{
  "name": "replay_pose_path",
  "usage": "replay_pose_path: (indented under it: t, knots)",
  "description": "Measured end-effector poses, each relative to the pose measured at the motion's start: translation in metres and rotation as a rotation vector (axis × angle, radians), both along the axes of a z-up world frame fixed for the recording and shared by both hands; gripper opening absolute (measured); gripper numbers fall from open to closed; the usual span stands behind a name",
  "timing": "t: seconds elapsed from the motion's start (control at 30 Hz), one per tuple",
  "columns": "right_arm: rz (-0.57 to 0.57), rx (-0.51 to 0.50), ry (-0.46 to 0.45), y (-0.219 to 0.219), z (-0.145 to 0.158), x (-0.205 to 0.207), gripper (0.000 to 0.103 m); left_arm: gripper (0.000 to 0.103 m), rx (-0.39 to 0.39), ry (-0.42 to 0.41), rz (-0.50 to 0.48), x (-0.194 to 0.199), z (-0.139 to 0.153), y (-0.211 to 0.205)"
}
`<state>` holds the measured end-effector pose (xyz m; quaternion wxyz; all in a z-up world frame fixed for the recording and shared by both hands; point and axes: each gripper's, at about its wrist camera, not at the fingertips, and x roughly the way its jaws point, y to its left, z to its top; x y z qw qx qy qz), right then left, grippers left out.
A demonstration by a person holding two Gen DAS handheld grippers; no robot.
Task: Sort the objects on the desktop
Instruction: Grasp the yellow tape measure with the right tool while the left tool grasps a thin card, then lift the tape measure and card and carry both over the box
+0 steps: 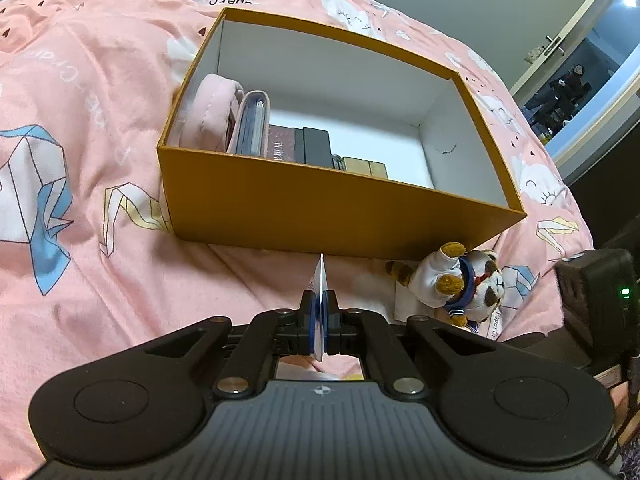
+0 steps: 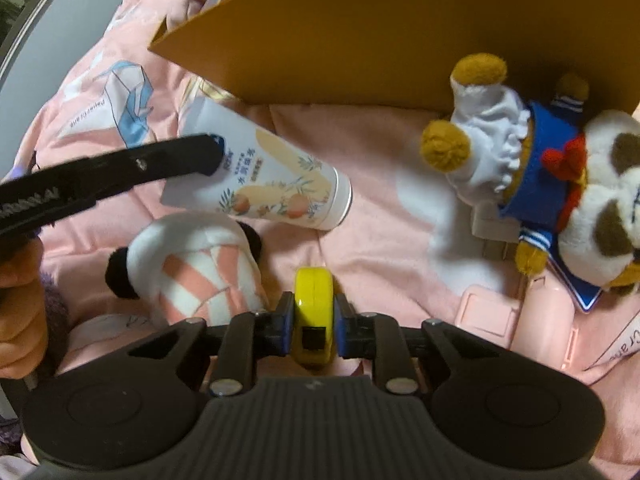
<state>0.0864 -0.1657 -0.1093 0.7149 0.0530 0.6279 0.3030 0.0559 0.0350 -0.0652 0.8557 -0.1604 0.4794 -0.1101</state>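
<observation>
My left gripper (image 1: 320,304) is shut on a thin white and blue card (image 1: 321,276), held edge-on just in front of the orange box (image 1: 320,208). Inside the box, along its left side, stand a pink pouch (image 1: 212,112), a pink wallet (image 1: 256,124) and dark small boxes (image 1: 316,146). My right gripper (image 2: 313,312) is shut on a yellow round case (image 2: 313,300), low over the pink bedspread. A plush animal in a sailor suit (image 2: 540,168) lies to its right against the box wall (image 2: 380,40). A peach-print tube (image 2: 280,184) and a striped panda plush (image 2: 192,264) lie to its left.
A pink hard case (image 2: 540,320) lies under the sailor plush's feet. A black finger of the other gripper (image 2: 212,152) reaches over the tube, with a hand (image 2: 20,300) at the left edge. A black device with a green light (image 1: 596,296) sits at the bed's right edge.
</observation>
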Motion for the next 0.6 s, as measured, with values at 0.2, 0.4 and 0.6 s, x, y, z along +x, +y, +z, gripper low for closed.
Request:
replay_pose_path:
  t: [0.2,0.4,0.6]
  knots:
    - [-0.014,-0.009,-0.096,-0.019,0.031,-0.006,0.021,0.002,0.001,-0.04,-0.029,-0.004,0.016,-0.009]
    - [-0.032,0.005,-0.216,-0.03,0.072,-0.003,0.021,0.002,-0.031,-0.084,-0.08,-0.003,0.051,-0.018]
    - [-0.067,0.051,-0.348,-0.041,0.121,0.004,0.021,0.003,-0.029,-0.188,-0.095,0.005,0.093,-0.024]
